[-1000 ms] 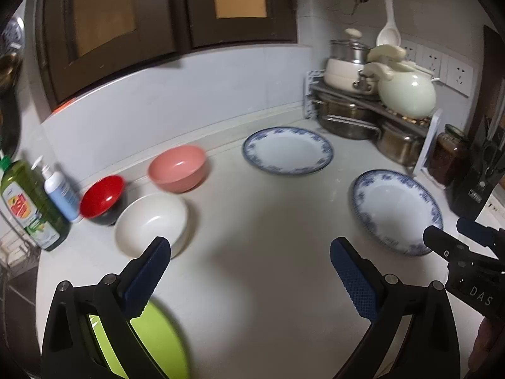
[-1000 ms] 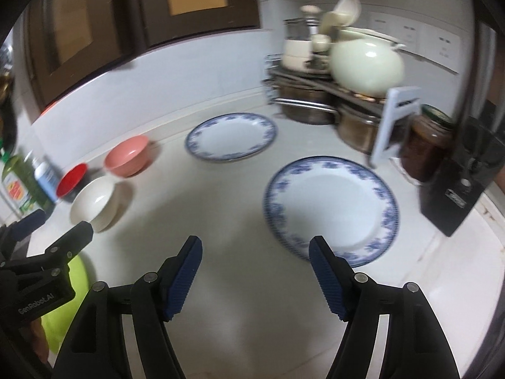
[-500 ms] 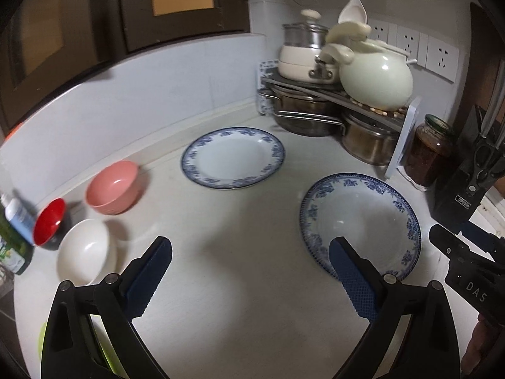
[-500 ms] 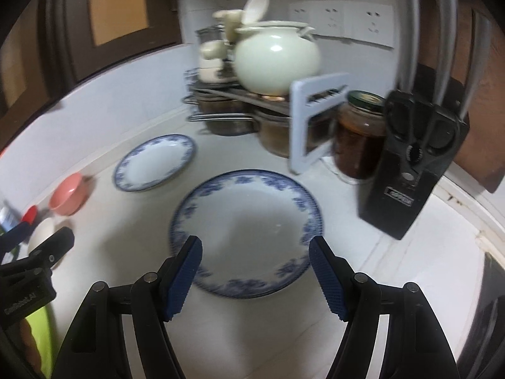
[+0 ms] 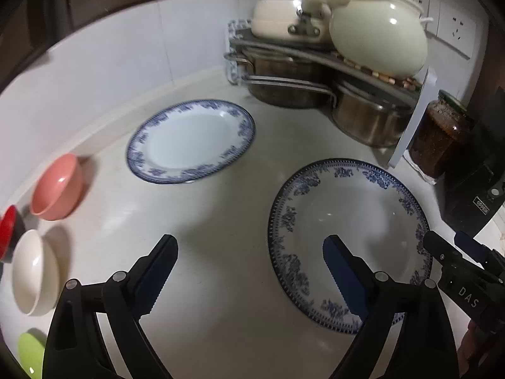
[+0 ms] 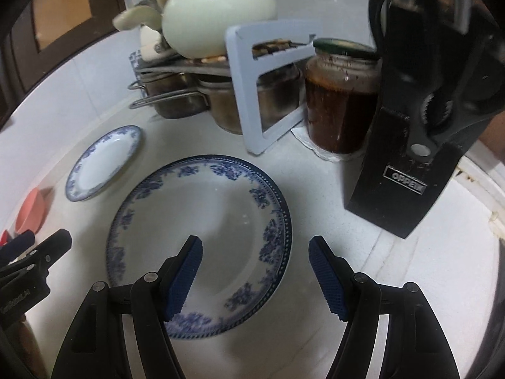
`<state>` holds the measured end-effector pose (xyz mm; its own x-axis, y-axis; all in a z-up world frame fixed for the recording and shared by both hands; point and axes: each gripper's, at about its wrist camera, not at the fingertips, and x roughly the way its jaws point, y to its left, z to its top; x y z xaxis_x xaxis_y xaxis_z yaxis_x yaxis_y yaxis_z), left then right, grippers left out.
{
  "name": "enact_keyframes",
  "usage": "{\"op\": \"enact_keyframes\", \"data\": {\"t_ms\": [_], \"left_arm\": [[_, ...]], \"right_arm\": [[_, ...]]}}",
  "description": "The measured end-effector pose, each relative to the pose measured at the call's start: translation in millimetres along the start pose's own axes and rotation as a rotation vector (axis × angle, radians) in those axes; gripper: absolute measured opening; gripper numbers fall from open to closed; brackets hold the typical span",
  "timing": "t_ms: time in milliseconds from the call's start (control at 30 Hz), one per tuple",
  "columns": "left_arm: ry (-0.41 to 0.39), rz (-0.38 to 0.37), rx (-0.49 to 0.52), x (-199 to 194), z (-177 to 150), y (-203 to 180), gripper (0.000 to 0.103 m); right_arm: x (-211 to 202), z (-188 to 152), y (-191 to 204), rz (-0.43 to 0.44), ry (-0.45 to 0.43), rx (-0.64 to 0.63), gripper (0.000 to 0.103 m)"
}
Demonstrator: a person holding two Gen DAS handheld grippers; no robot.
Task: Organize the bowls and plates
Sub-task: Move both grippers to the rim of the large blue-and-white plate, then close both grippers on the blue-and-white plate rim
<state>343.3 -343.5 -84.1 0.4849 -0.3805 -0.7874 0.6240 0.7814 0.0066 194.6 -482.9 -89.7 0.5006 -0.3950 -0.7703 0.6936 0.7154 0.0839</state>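
The near blue-rimmed plate (image 6: pixel 195 224) lies flat on the white surface (image 5: pixel 221 214), just in front of the pot rack (image 5: pixel 322 72) and the dark jar (image 6: pixel 342 101). It looks like glazed ceramic: stiff, fairly heavy for a two-finger hold, slick, and liable to chip or break if it slips. Lying flat, it offers only its raised rim, so the likely hold is one finger over the rim and one under its edge.

The right gripper (image 6: pixel 255 276) hangs over that plate's right rim, its jaws standing apart with the rim between them in the view and nothing pinched. The left gripper (image 5: pixel 251 274) is also open and empty; its jaws have just been closing a little, with nothing between them, its right finger over the plate's left edge.

A second blue-rimmed plate (image 5: pixel 191 140) sits farther back toward the wall, well apart from the first. Off to the left stand a pink bowl (image 5: pixel 58 188), a white bowl (image 5: pixel 33 271), a red bowl (image 5: pixel 7 230) and something green (image 5: pixel 30 352) at the frame's edge. A black knife block (image 6: pixel 419 145) stands to the right, near the plate.
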Motion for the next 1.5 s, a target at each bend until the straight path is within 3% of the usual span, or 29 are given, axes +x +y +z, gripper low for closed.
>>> {"op": "enact_keyframes", "data": {"t_ms": [267, 467, 767, 933, 1100, 1500], "left_arm": [[0.09, -0.036, 0.009, 41.6, 6.4, -13.7, 0.084], [0.129, -0.054, 0.032, 58.9, 7.0, -20.5, 0.077], [0.165, -0.089, 0.042, 73.0, 11.8, -26.8, 0.06], [0.192, -0.12, 0.042, 78.5, 10.9, -28.6, 0.044], [0.193, -0.103, 0.046, 79.6, 10.3, -29.5, 0.035], [0.159, -0.095, 0.016, 55.9, 0.0, -11.4, 0.033]], "right_arm": [[35.8, 6.0, -9.5, -0.028, 0.051, 0.012, 0.069], [56.0, 6.8, -13.6, -0.044, 0.086, 0.008, 0.06], [67.0, 9.8, -14.3, -0.033, 0.117, 0.002, 0.051], [68.8, 11.2, -11.9, -0.028, 0.122, -0.008, 0.042], [69.0, 12.3, -8.6, -0.018, 0.128, -0.025, 0.036], [56.6, 8.3, -0.5, -0.021, 0.116, -0.051, 0.036]]}}
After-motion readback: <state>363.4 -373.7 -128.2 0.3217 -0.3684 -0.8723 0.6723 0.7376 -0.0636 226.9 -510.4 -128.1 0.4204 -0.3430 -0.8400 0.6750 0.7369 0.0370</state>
